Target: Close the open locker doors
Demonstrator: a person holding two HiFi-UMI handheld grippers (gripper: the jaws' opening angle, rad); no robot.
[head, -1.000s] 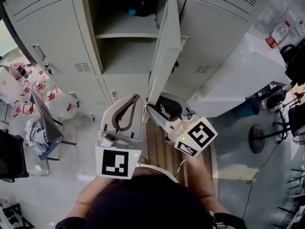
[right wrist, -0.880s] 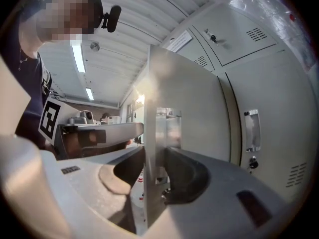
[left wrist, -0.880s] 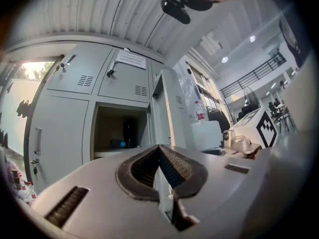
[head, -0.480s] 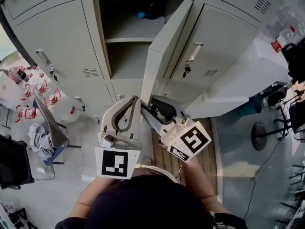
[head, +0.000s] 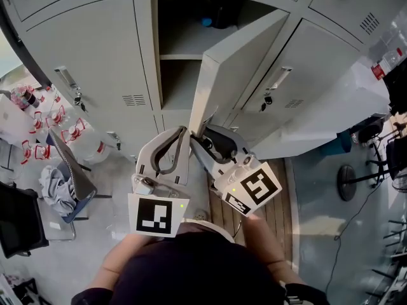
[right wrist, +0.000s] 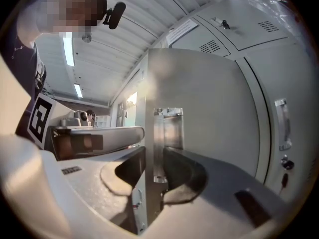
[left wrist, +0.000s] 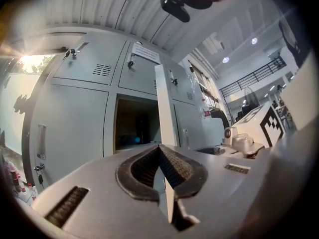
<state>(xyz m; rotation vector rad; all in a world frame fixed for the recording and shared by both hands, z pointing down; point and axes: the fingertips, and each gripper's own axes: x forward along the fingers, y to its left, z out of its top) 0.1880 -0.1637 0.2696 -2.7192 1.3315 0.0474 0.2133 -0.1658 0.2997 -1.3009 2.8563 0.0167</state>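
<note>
Overall: a person faces a wall of grey lockers (head: 95,49) with a gripper in each hand, both pointing level at the one open door (head: 236,65).
Door: hinged on its right side and swung partway out. Its free edge is turned towards the person, and its lower corner is just ahead of both grippers.
Open compartment (head: 181,40): behind and to the left of the door. A shelf (head: 181,57) crosses it, and a small blue object (head: 206,22) sits at the back of the upper level.
Right gripper (right wrist: 154,153): at the door's free edge with its jaws parted. The edge and the door's metal latch plate (right wrist: 167,128) stand between the pads, and the jaws have just been closing in on them.
Left gripper (left wrist: 159,147): just left of the door's free edge, beside the right gripper. Its fingertips are pressed together with nothing between them. Whether it touches the door cannot be told.
Right of the door: a closed locker with a handle (head: 278,79) and a key hanging below it.
Left of the door: more closed lockers, and farther left a chair (head: 67,170) and bottles (head: 38,119) on the floor.
Below the door: a slatted wooden board (head: 257,218) on the floor.
</note>
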